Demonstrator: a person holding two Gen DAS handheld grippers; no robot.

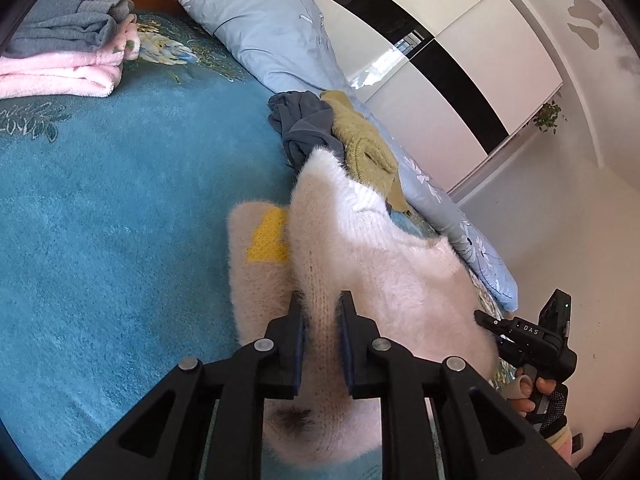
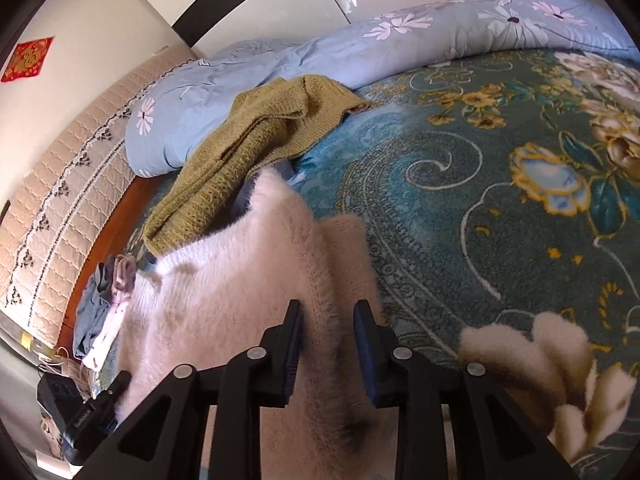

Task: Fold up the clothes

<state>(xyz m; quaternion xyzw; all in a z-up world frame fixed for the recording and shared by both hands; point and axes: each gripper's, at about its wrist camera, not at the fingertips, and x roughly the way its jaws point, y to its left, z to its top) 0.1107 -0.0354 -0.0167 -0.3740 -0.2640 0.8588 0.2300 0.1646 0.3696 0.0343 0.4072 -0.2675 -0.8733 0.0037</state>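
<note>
a fold of the fluffy pink sweater is straddled, apparently unpinched, by the narrowly parted left gripper and right gripper, seemingly to lay it on the bed.

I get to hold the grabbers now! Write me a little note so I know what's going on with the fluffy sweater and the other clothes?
Left gripper: jaws a little apart, a ridge of the fluffy cream sweater between them, no firm pinch.
Right gripper: the same, further along the sweater's edge.
Sweater: bunched on the teal blanket, not folded.
Done: a grey and pink folded stack at the blanket's far corner.
Left: fold the sweater, then the olive knit and the dark grey garment by the blue quilt.
</note>
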